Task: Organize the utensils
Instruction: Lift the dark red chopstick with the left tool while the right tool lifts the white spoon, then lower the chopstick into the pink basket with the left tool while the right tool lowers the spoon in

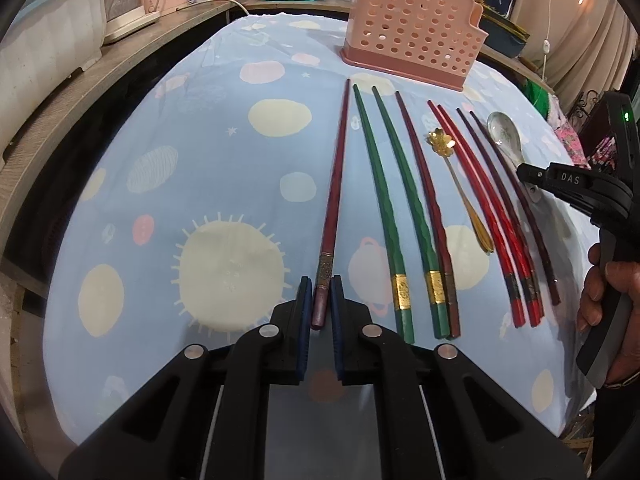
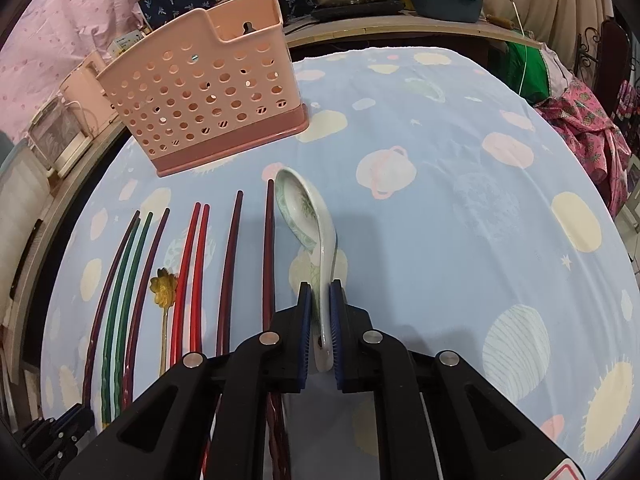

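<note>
Between the blue pads of the left gripper, the butt end of a dark red chopstick, long axis running straight ahead from the jaws toward the pink perforated utensil holder at the far side of the table. Jaws narrowed to the stick's width, pads touching or all but touching its banded end; cannot tell whether lifted or resting on the blue planet-print tablecloth. Same arrangement for the right gripper: closed on the handle of the white ceramic spoon, bowl forward and tilted up, pointing roughly at the holder's right corner. Rest of the set laid in a parallel row between the two grippers: green chopsticks, a second dark red one beside them, a gold flower-headed spoon, a bright red pair, a dark purple pair, all thin ends toward the holder. Holder upright, seemingly nothing in it yet, nearer the left-hand chopstick's line than the spoon's. Chopstick slim, glossy, likely to pivot in the pads if gripped only at the end; spoon glazed, smooth, heavier at the bowl.
</note>
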`<state>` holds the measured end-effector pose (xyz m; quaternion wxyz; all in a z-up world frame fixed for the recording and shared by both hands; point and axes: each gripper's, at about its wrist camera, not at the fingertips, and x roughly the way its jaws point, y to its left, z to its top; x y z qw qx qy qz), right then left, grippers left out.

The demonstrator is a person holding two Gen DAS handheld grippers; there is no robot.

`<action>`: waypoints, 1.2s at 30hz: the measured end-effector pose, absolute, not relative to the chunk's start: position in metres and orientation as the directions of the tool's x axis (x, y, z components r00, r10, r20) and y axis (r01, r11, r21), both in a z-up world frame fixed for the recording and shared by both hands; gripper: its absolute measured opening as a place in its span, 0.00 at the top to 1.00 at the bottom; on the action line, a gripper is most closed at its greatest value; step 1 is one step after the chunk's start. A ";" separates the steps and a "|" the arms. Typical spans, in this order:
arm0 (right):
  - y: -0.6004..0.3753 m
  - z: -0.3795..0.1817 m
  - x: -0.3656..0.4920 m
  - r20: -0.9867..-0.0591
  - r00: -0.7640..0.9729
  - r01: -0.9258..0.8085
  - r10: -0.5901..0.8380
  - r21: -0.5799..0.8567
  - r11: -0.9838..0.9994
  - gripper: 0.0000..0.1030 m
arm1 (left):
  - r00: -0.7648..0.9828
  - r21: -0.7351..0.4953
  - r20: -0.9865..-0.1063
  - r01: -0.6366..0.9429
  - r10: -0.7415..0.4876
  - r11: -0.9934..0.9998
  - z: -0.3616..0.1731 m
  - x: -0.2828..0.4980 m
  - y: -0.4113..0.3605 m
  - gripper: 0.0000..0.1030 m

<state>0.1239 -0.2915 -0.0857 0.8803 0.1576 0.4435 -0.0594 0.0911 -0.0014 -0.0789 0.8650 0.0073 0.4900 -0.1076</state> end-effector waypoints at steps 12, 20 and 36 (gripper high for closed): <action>-0.305 -0.051 0.083 -0.761 0.649 0.282 0.005 0.248 0.927 0.93 | 0.539 -0.115 -0.817 0.195 -0.205 0.974 -0.049 0.076 0.008 0.93; -0.314 -0.015 0.066 -0.718 0.696 0.286 -0.019 0.254 0.924 0.93 | 0.634 -0.130 -0.739 0.200 -0.229 0.971 0.008 0.083 0.011 0.94; -0.313 0.056 0.104 -0.625 0.780 0.217 -0.025 0.233 0.948 0.94 | 0.814 -0.109 -0.537 0.195 -0.223 0.975 0.132 0.157 0.011 0.94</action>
